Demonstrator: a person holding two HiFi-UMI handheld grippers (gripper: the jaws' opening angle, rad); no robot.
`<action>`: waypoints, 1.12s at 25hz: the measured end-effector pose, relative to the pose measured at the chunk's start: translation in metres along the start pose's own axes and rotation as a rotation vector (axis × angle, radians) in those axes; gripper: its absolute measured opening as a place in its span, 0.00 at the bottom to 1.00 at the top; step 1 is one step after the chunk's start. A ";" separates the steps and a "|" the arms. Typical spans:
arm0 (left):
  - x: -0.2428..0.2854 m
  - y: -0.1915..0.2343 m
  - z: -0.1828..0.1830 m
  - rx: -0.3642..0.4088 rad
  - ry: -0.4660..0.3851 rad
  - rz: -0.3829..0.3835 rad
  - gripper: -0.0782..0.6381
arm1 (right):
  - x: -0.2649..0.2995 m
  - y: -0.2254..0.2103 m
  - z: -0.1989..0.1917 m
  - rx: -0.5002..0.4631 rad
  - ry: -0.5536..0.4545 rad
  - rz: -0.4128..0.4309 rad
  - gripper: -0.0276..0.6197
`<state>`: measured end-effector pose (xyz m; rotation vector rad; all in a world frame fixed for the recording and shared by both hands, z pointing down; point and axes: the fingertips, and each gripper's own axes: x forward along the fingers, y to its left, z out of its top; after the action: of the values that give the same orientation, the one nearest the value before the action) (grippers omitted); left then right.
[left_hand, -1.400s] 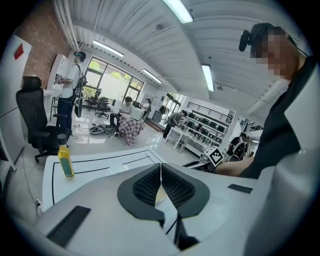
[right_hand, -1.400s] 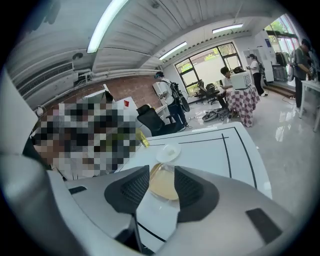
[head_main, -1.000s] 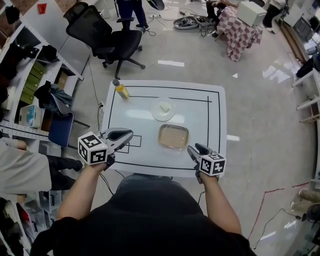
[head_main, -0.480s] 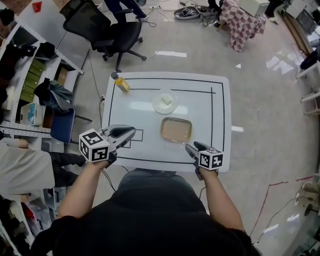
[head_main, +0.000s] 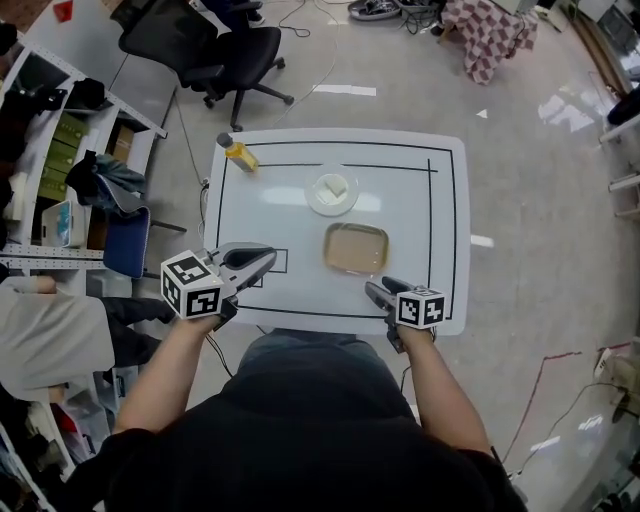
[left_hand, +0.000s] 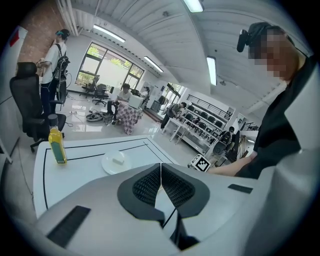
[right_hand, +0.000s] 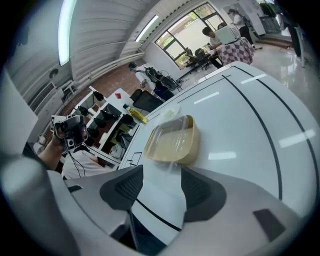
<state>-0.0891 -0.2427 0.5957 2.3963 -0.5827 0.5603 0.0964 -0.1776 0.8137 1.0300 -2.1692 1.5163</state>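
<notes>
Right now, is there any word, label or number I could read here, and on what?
No text can be read.
Bottle: any label is too small to read.
Left gripper and right gripper: their cubes bear black-and-white square patterns, no letters.

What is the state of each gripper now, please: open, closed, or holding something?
Left gripper: closed, jaws together, nothing between them.
Right gripper: open, empty; the beige rectangular plastic container lies just ahead of it.

Container before plate, bottle (far-left corner)
</notes>
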 end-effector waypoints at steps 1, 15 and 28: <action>0.001 0.001 -0.001 -0.002 0.002 -0.002 0.14 | 0.003 -0.001 -0.001 0.004 0.003 0.002 0.43; 0.002 0.030 0.000 -0.038 0.008 0.019 0.14 | 0.031 -0.004 0.002 0.136 0.019 0.082 0.43; 0.005 0.040 -0.016 -0.055 0.032 0.011 0.14 | 0.046 -0.005 -0.001 0.230 0.019 0.139 0.36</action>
<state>-0.1103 -0.2629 0.6280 2.3298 -0.5899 0.5786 0.0676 -0.1948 0.8454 0.9436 -2.1291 1.8669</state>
